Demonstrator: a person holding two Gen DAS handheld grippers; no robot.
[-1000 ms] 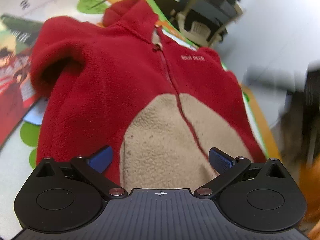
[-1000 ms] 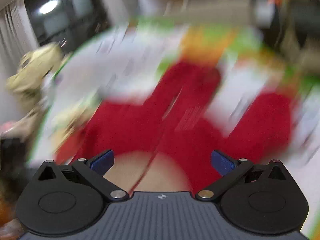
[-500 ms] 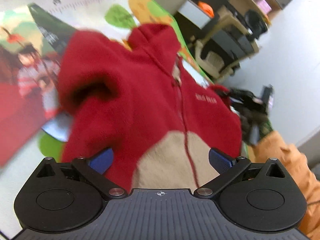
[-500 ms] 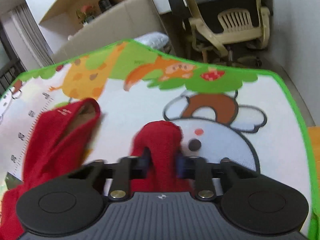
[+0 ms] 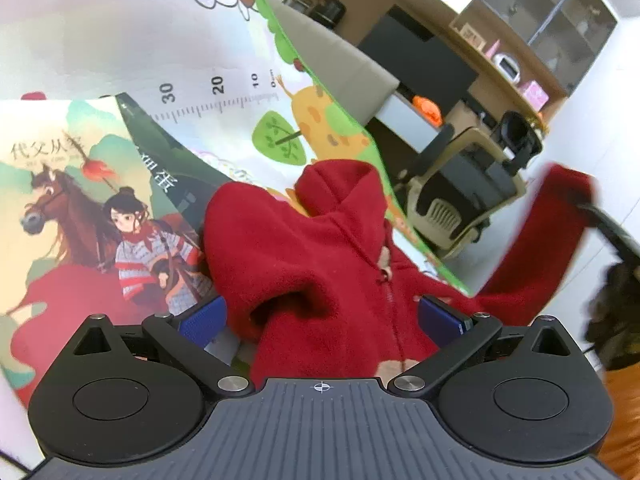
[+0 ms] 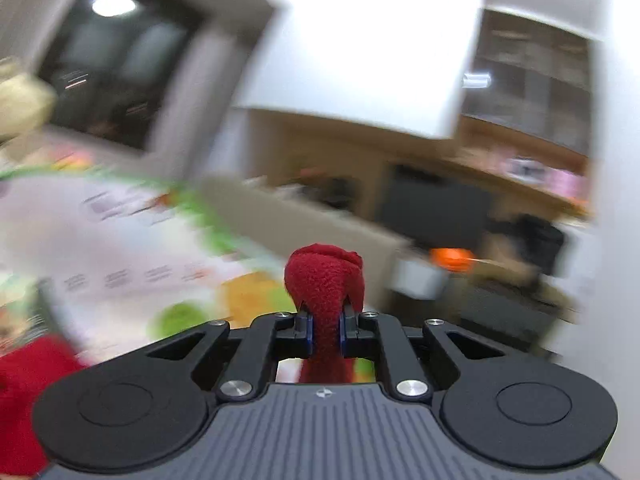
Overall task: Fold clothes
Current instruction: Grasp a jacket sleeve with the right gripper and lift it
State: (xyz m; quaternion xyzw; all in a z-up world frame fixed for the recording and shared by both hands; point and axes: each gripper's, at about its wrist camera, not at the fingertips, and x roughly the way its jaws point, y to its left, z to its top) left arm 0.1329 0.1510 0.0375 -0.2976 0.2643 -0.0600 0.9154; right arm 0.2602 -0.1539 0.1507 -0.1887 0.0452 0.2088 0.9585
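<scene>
- One printed play mat (image 5: 120,32) lies underneath, a picture book (image 5: 68,200) on it
- red fleece hoodie (image 5: 304,248) rests on the mat, front up, zip closed
- left claw (image 5: 320,320) gapes wide over its chest, gripping nothing
- right claw (image 6: 326,330) pinches the sleeve cuff (image 6: 324,276), lifted clear of the mat
</scene>
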